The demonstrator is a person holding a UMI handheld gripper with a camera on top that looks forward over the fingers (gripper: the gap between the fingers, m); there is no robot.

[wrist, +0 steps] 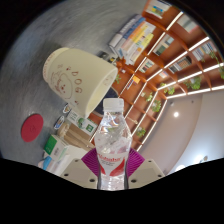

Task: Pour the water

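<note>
Gripper view: hand-held gripper (pixel 113 166) pinching clear water bottle (pixel 113 135) w/ white cap, pink label, upright.

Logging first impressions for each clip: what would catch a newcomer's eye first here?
A clear water bottle with a white cap and pink label stands up between the gripper fingers, whose pink pads press on it from both sides. Just beyond it, up and to one side, hangs a pale patterned cup, tilted. The whole view is canted, with lit shelves slanting behind.
</note>
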